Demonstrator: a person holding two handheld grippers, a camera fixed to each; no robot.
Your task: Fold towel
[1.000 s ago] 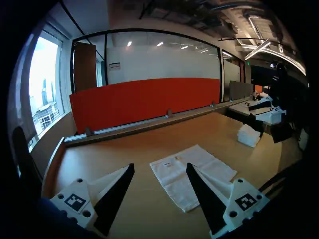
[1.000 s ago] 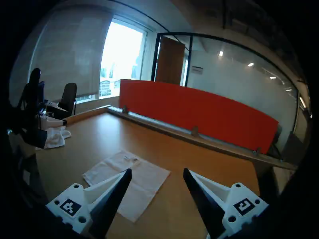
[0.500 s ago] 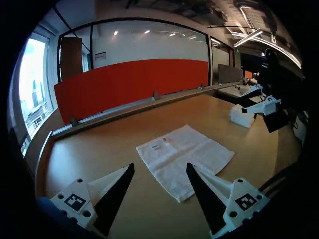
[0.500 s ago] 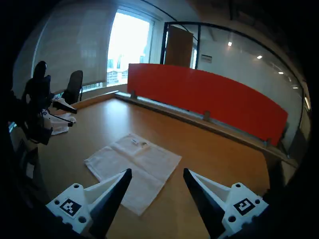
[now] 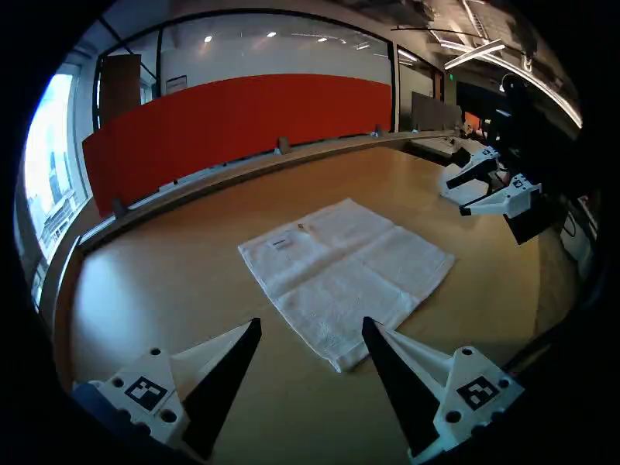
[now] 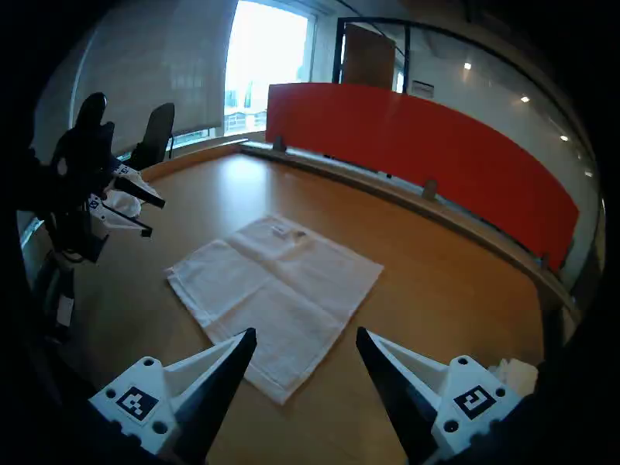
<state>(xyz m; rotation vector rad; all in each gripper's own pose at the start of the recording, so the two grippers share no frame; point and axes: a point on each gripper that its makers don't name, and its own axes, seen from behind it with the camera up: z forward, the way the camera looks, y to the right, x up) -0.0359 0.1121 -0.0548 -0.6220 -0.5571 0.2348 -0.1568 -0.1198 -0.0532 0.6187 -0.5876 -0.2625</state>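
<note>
While the white towel [image 5: 345,267] lies spread flat and unfolded on the wooden counter [image 5: 155,271], the left tool [image 5: 310,322] sits just short of its near corner. Its fingers are spread wide with nothing between them. In the left gripper view the towel's near corner shows between the two fingertips, not pinched. A small tag is on the towel's far part, toward the red divider panel [image 5: 232,124] that runs along the counter's back edge.

In the right gripper view the right tool [image 6: 304,332] is also spread and empty, with its fingertips either side of the towel's [image 6: 275,291] near corner. Can't tell if either tool touches the cloth. The counter [image 6: 434,279] is bare around the towel.

The other tool shows far off in each view, held well apart from the towel at the counter's edge. Behind are a bright window [image 6: 267,70] and a dark office chair [image 6: 159,132].
</note>
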